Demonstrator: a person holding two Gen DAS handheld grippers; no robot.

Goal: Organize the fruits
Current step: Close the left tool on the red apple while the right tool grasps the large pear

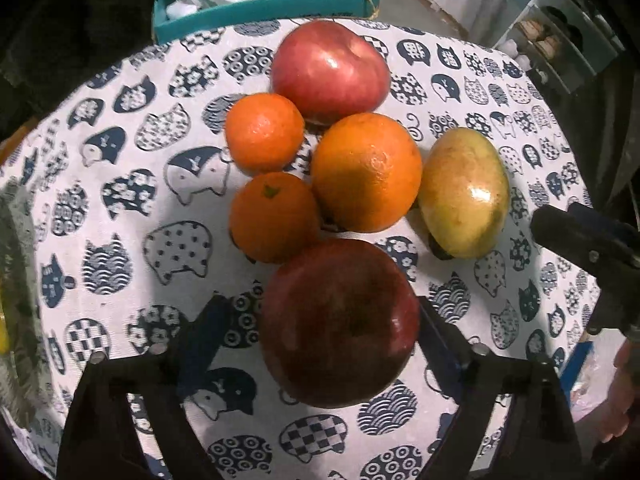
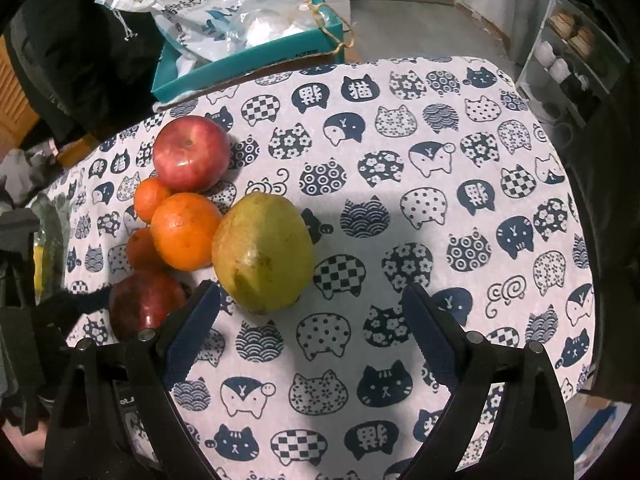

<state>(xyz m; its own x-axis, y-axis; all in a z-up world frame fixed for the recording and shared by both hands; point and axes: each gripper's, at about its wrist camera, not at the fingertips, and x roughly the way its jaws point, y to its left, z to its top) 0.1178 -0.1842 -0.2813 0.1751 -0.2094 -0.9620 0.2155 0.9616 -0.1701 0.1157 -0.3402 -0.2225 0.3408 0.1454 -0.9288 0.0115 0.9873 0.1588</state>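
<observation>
— Six fruits sit in a loose cluster on the cat-print tablecloth [image 2: 400,208]. Which one is nearest the left gripper [image 1: 320,320]?

— The dark red apple [image 1: 340,320]. It lies between the two fingers, the right finger close against its side, the left finger a little apart with cloth showing in the gap. So the jaws are parted around it; I can't see both pads pressing.

— And just beyond that apple?

— A small orange [image 1: 274,216] with a green stem scar, touching the apple's far edge. Beside it is the big orange [image 1: 366,172], and farther out another small orange [image 1: 264,132]. Farthest off lies a lighter red apple [image 1: 330,72].

— What about the yellow-green fruit?

— The mango [image 1: 464,192] lies to the right of the big orange, just beside it. From the right gripper [image 2: 312,308], it sits ahead, nearer the left finger, with nothing between the jaws but cloth. Those jaws stand wide apart, holding nothing.

— Anything past the table?

— A teal box [image 2: 240,64] with plastic bags [image 2: 200,12] in it at the far edge, and white shelves [image 2: 568,64] off to the right. The right gripper's dark tip also shows at the right edge of the left view.
</observation>
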